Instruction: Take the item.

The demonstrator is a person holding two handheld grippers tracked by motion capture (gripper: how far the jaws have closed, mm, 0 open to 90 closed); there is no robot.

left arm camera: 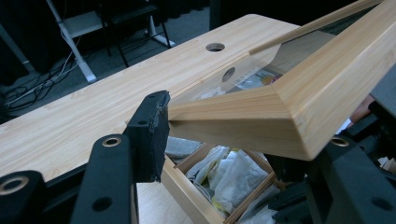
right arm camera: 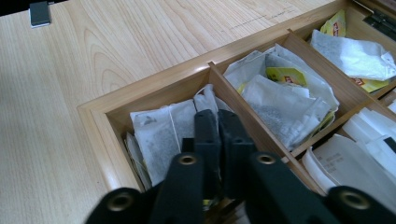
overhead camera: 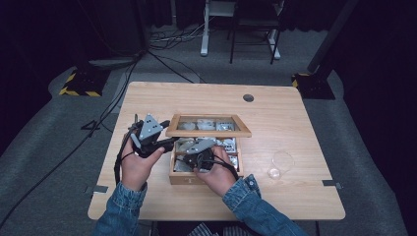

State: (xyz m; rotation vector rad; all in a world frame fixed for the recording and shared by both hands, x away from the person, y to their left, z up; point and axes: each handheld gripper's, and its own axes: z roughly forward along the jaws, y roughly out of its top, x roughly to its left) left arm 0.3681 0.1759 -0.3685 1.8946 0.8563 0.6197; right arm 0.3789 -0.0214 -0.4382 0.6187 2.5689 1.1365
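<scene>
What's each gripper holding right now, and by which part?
Left gripper clamps the box lid by its frame's corner. Right gripper: jaws shut, whether on a tea bag can't be told.

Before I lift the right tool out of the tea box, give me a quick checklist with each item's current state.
1. Lid held open by left tool: ok, its jaws pinch the frame corner.
2. Right tool closed: ok, jaws together over the corner compartment.
3. Tea bag actually gripped: cannot tell, the jaws hide the contact.
4. Lift path clear of the lid: cannot tell.
5. Glass cup free on the table: ok, it stands apart from the box.
</scene>
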